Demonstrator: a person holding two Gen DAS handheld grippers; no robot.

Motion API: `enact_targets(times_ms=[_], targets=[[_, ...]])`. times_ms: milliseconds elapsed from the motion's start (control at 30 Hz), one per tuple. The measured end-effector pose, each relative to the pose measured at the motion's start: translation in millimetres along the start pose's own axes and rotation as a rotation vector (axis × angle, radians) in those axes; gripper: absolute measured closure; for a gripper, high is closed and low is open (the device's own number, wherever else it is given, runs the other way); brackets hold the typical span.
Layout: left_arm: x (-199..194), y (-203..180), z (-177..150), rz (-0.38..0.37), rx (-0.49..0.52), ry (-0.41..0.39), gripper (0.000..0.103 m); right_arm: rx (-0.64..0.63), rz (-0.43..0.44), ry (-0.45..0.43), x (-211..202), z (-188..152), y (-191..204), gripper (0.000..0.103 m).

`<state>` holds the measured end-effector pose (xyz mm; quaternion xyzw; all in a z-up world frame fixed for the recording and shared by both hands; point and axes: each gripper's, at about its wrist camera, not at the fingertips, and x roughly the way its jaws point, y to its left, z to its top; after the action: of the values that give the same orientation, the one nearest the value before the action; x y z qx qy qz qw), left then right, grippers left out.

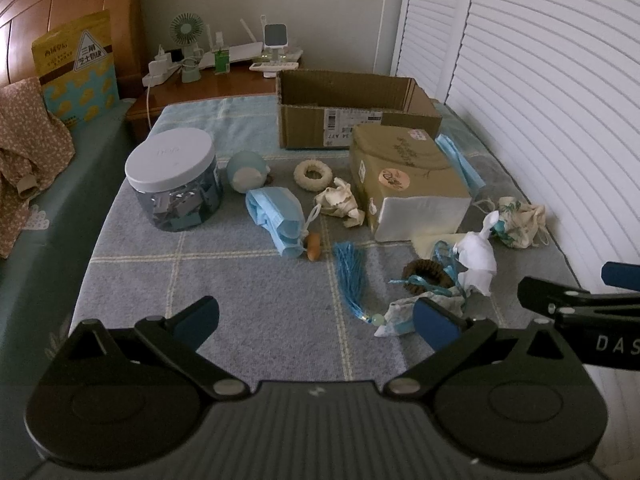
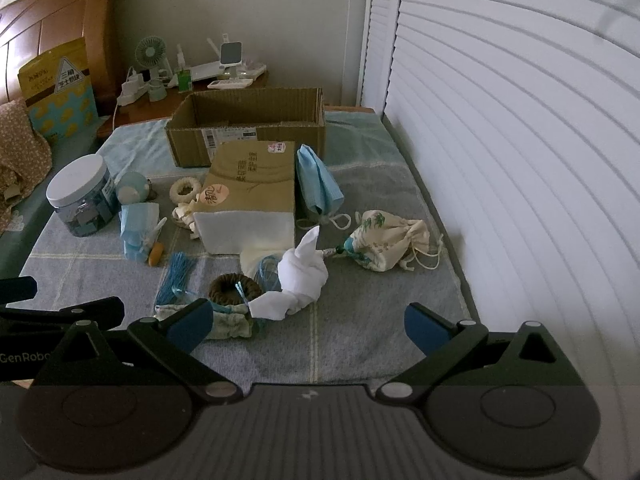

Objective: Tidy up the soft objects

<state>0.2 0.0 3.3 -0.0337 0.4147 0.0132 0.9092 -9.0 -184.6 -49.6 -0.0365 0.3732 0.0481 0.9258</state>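
Soft items lie scattered on a grey checked blanket (image 1: 256,304). A blue face mask (image 1: 276,216) is left of centre and a second blue mask (image 2: 318,184) leans against a tissue pack (image 2: 248,200). A white crumpled cloth (image 2: 302,276), a floral drawstring pouch (image 2: 388,240), a brown scrunchie (image 2: 232,288), a blue tassel (image 1: 352,276) and a small flat floral pouch (image 2: 228,320) lie nearer. An open cardboard box (image 1: 352,108) stands behind. My left gripper (image 1: 316,326) and right gripper (image 2: 308,330) hover open, empty, side by side above the near blanket.
A clear jar with a white lid (image 1: 172,180), a round blue plush (image 1: 246,170), a cream ring (image 1: 314,174) and a crumpled cream cloth (image 1: 340,202) sit at the left. White louvred doors (image 2: 500,160) run along the right. A nightstand (image 1: 208,80) with gadgets stands behind.
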Motion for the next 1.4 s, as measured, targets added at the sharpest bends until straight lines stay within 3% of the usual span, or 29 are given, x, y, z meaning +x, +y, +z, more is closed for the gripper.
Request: enact_targets(times_ms=[1400], targets=[[-1.5, -0.9, 1.5, 0.000, -0.001, -0.009, 0.001, -0.002, 0.000, -0.016, -2.7, 1.8, -0.9, 0.000]])
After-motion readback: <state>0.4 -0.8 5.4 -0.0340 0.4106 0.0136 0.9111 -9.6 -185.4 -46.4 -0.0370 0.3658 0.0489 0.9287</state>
